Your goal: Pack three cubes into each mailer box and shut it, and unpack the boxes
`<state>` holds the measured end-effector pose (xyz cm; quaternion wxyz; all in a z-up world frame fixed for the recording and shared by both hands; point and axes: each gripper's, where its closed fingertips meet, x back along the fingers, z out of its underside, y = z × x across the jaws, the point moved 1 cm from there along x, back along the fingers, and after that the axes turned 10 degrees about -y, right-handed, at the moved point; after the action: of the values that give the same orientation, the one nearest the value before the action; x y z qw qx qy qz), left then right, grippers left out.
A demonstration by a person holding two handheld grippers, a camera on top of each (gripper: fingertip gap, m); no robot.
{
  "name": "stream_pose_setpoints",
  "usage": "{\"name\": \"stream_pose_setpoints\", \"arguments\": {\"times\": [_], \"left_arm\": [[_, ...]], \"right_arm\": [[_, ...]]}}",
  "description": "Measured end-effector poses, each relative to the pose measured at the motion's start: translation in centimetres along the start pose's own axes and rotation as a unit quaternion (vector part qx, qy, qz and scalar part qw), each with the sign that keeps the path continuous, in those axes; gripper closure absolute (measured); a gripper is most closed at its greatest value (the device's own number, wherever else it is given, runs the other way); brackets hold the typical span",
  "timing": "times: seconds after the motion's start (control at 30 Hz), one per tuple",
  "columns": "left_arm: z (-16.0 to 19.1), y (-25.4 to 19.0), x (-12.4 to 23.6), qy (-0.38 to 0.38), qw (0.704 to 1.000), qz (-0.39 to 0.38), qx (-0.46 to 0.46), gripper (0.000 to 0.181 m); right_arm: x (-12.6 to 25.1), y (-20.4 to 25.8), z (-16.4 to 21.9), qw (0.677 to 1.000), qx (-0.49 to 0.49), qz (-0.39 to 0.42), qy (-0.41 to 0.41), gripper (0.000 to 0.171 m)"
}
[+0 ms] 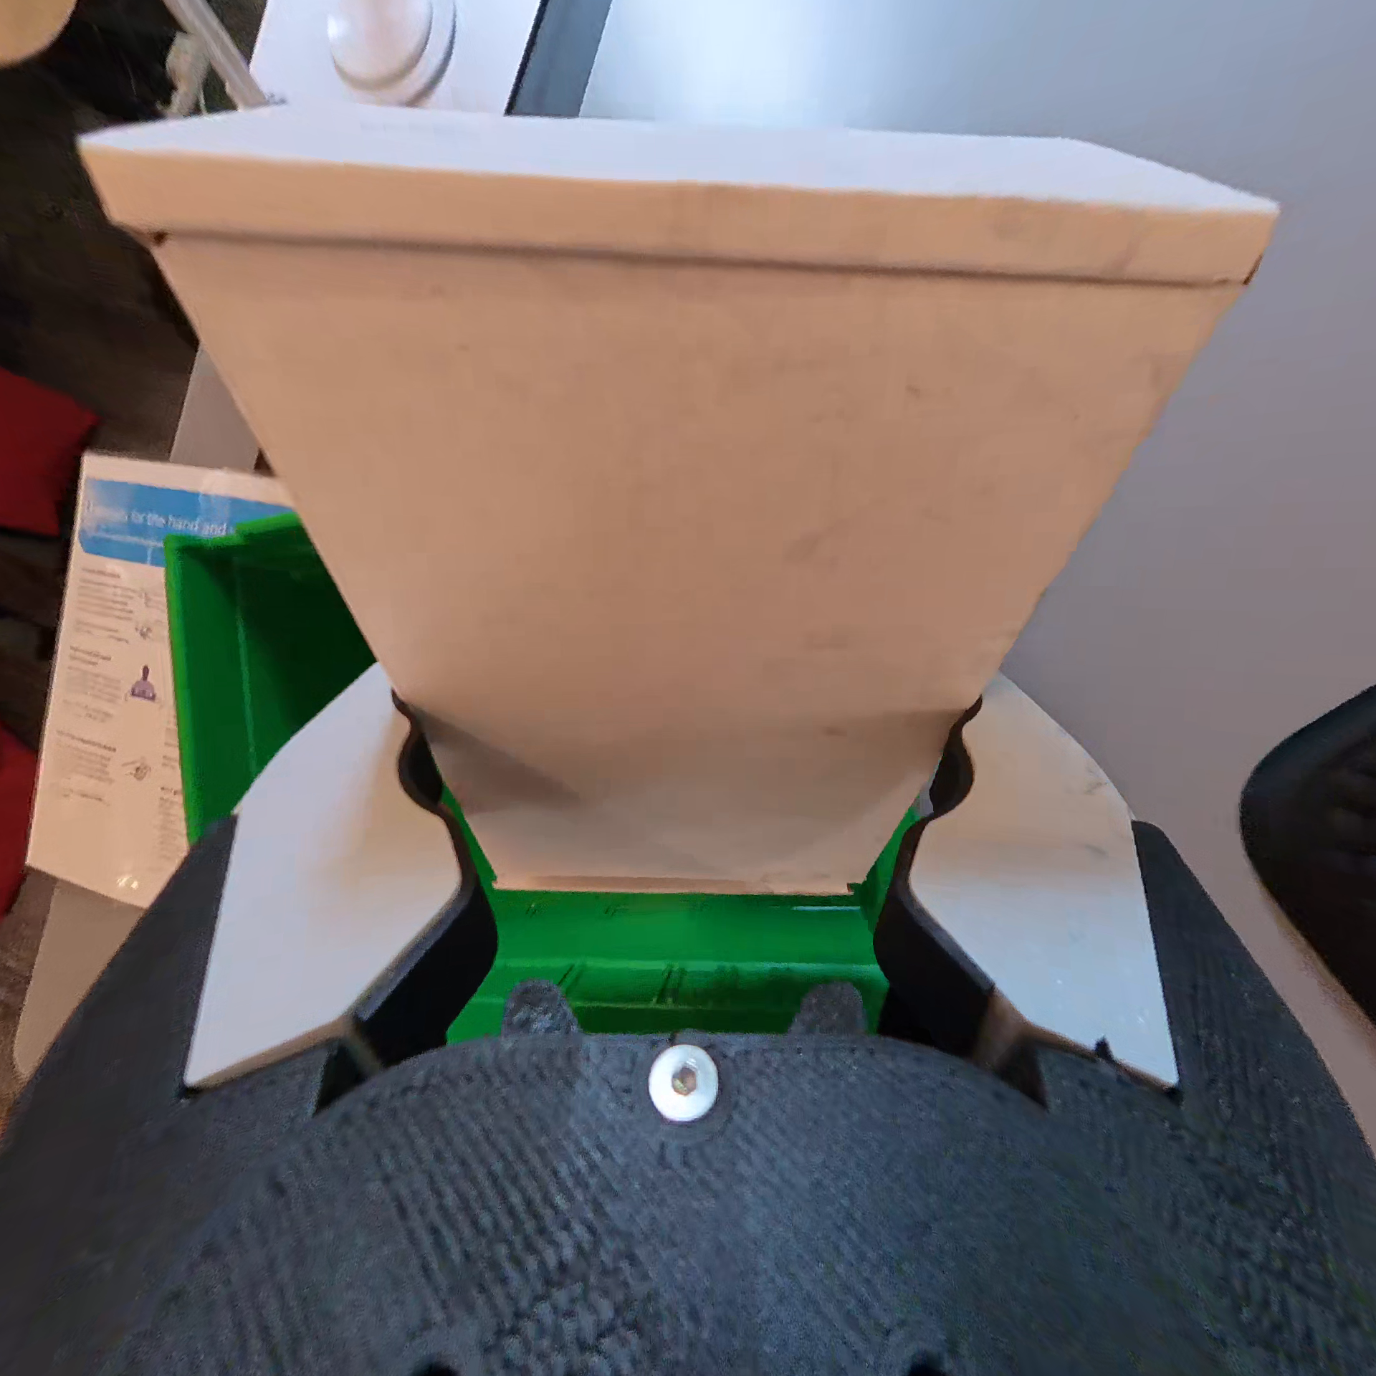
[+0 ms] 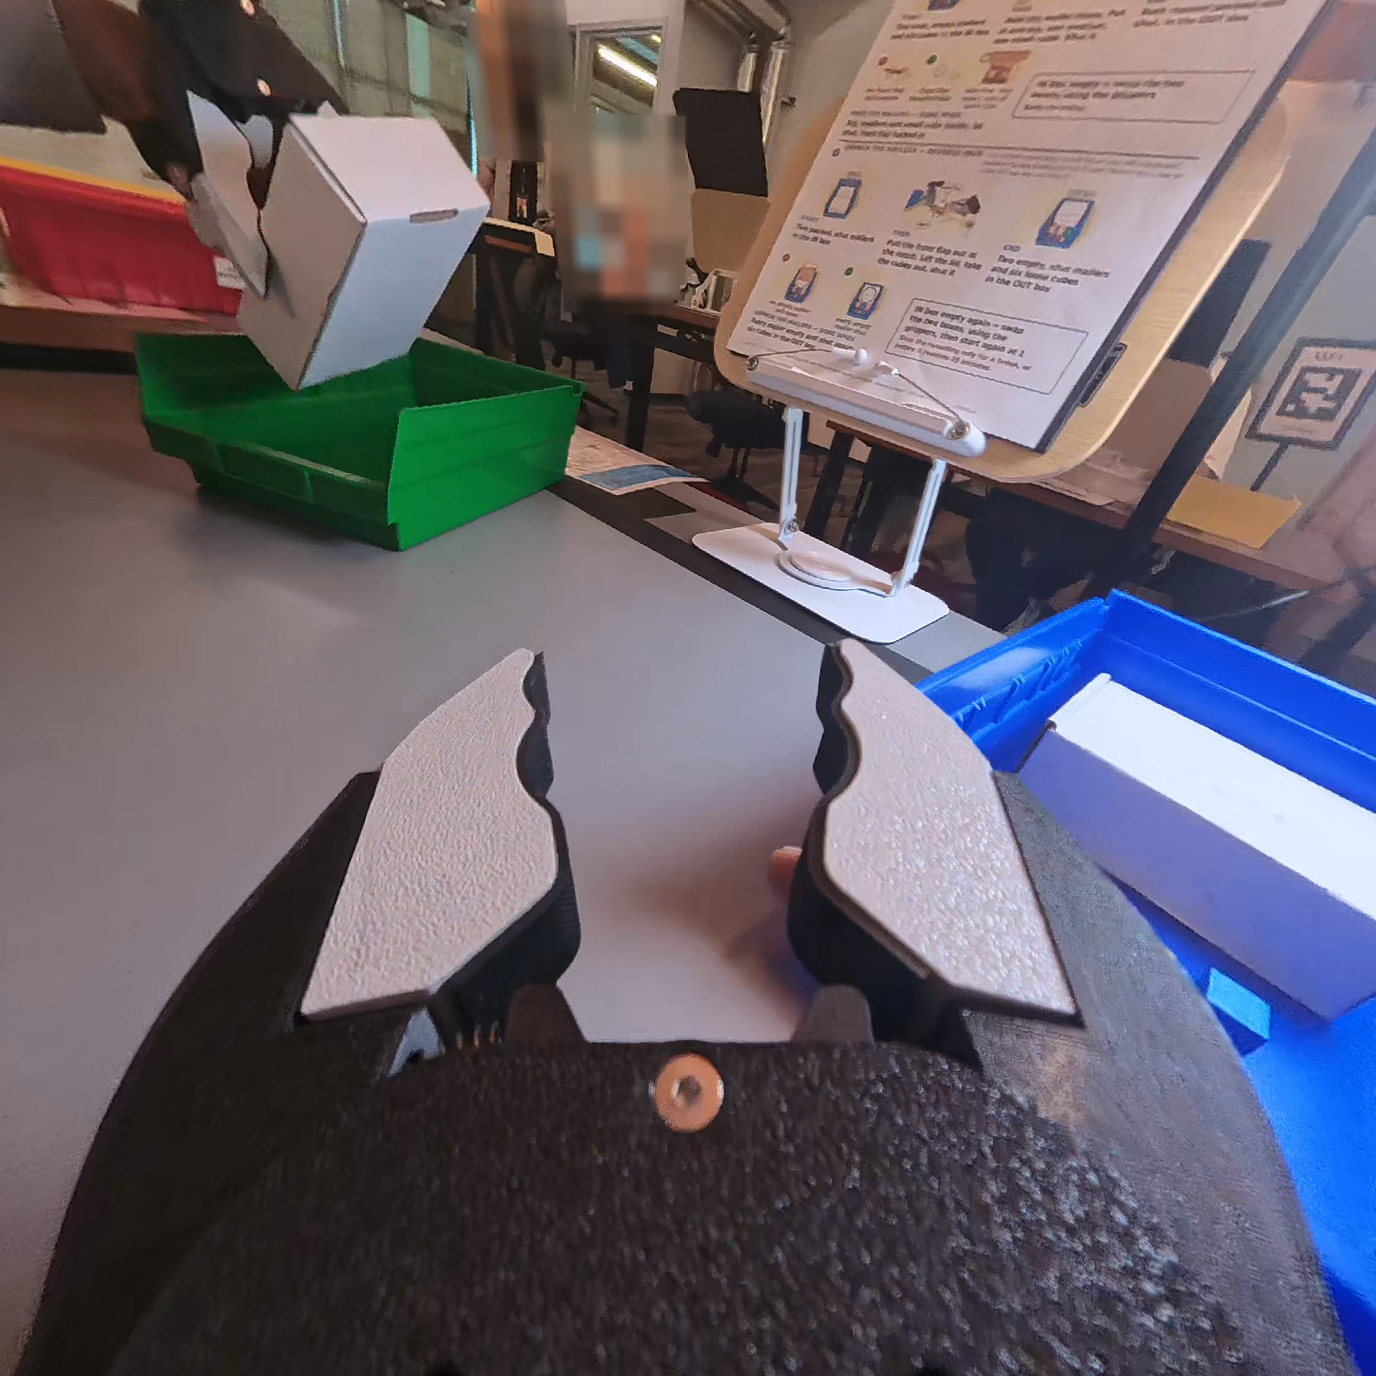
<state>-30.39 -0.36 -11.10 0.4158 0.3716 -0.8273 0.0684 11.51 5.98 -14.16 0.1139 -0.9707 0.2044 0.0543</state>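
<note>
My left gripper [image 1: 685, 737] is shut on a closed white mailer box [image 1: 655, 476] and holds it above the green bin [image 1: 246, 655]. The right wrist view shows this from afar: the left gripper [image 2: 257, 216] holds the tilted mailer box [image 2: 357, 246] over the green bin [image 2: 387, 447]. My right gripper [image 2: 681, 707] is open and empty, low over the grey table [image 2: 223, 670]. A second closed white mailer box [image 2: 1206, 819] lies in the blue bin [image 2: 1161, 670] at the right. No cubes are in view.
An instruction sheet on a white stand [image 2: 990, 223] stands at the table's far edge. A red bin [image 2: 97, 238] sits at the far left behind the green bin. A printed sheet [image 1: 104, 670] lies beside the green bin. A black chair [image 1: 1318, 819] is at the right. There is about 45 cm between the tips of the two grippers.
</note>
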Motion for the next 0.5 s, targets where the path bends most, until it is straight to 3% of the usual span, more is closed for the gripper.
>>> {"name": "stream_pose_setpoints", "arguments": {"times": [0.23,0.37,0.5], "left_arm": [[-3.9,-8.4,-1.5,-0.065,0.992,0.103,-0.035,0.051],[-5.7,-14.1,-3.6,-0.063,0.978,0.186,-0.066,0.051],[-6.8,-19.3,-5.7,-0.043,0.956,0.276,-0.087,0.05]], "right_arm": [[-2.6,6.2,-1.7,0.975,0.191,-0.113,0.002,0.099],[-4.2,10.5,-2.5,0.921,0.342,-0.186,0.002,0.094],[-5.3,13.4,-4.8,0.871,0.426,-0.242,-0.027,0.09]]}}
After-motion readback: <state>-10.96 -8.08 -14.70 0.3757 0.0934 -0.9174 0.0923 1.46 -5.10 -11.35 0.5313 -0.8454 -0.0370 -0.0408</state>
